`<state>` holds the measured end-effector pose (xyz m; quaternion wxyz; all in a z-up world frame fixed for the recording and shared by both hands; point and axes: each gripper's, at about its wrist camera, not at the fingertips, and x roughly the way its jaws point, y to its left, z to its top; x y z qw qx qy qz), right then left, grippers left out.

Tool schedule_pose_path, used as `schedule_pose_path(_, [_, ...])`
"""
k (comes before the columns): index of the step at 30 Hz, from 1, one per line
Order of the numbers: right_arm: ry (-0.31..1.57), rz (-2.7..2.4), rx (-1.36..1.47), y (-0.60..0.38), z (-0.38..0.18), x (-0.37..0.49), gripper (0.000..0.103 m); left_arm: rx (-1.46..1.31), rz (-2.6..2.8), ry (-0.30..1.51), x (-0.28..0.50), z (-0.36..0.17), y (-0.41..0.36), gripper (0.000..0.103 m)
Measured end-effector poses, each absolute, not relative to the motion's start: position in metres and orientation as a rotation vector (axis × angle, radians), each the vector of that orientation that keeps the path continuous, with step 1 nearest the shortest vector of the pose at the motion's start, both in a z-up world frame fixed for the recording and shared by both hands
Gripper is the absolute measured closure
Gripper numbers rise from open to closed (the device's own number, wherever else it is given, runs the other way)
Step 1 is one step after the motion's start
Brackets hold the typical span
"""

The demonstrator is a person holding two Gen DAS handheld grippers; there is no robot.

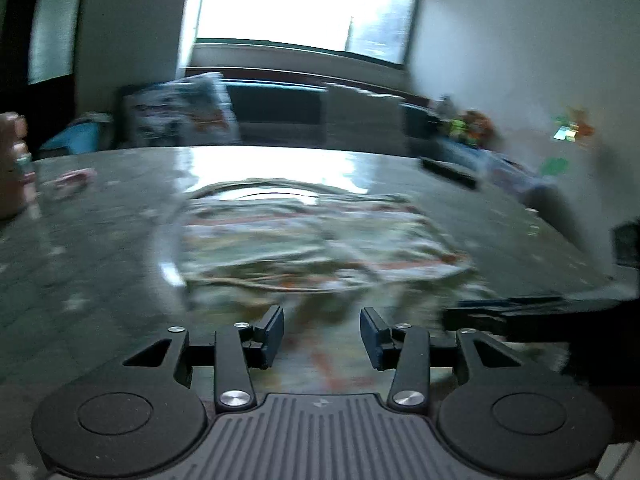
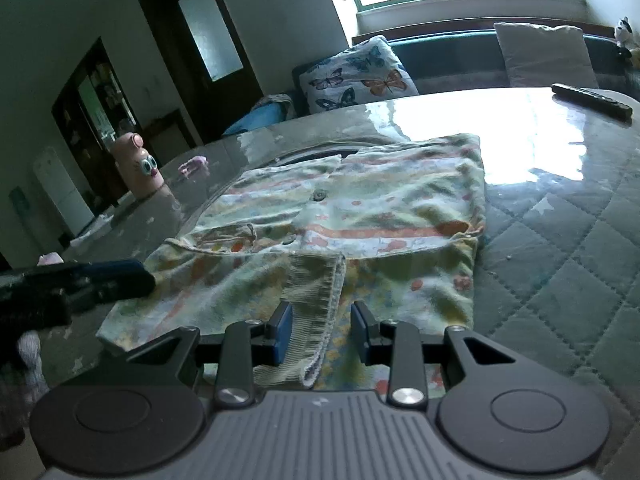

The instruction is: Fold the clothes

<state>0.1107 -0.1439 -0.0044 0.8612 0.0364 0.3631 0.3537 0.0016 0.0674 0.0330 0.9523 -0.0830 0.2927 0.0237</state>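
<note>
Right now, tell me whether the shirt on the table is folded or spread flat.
Partly folded. In the right wrist view, the shirt has its sides turned inward and a ribbed sleeve cuff lying across its front.

Left gripper (image 1: 322,334): jaws parted, pads pressing on nothing, tilted downward near the front edge of the tabletop; in the right wrist view, reaching in from the left. Right gripper (image 2: 322,334): jaws partway apart, both pads clear on either side of a ribbed hem, also pitched downward at the front edge.
</note>
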Motion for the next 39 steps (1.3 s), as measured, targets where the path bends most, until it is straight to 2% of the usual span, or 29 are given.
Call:
schedule_pose_path(3, [0.757, 0.749, 0.057, -0.138, -0.004, 0.11, 0.08, -0.166, 0.11, 0.597, 0.0, 0.031, 0.081, 0.057])
schedule_pose_path(5, [0.756, 0.744, 0.043, -0.135, -0.004, 0.109, 0.092, -0.158, 0.145, 0.6, 0.0, 0.029, 0.088, 0.056])
schedule_pose_path(7, [0.748, 0.738, 0.03, -0.134, -0.002, 0.107, 0.095, -0.157, 0.164, 0.608, 0.002, 0.026, 0.092, 0.055])
schedule_pose_path(16, [0.651, 0.689, 0.01, -0.146, 0.032, 0.094, 0.096, -0.118, 0.213, 0.658, 0.009, 0.008, 0.097, 0.054])
schedule_pose_path(26, [0.707, 0.63, -0.018, -0.147, 0.004, 0.102, 0.095, -0.082, 0.254, 0.674, 0.013, 0.007, 0.103, 0.054])
schedule_pose_path(30, [0.709, 0.626, -0.05, -0.146, 0.006, 0.104, 0.091, -0.075, 0.257, 0.661, 0.018, 0.014, 0.106, 0.056])
schedule_pose_path(32, [0.698, 0.623, -0.056, -0.147, 0.009, 0.105, 0.09, -0.068, 0.236, 0.651, 0.023, 0.018, 0.105, 0.064])
schedule_pose_path(39, [0.659, 0.705, -0.05, -0.131, 0.016, 0.114, 0.088, -0.034, 0.134, 0.659, 0.053, 0.014, 0.085, 0.068])
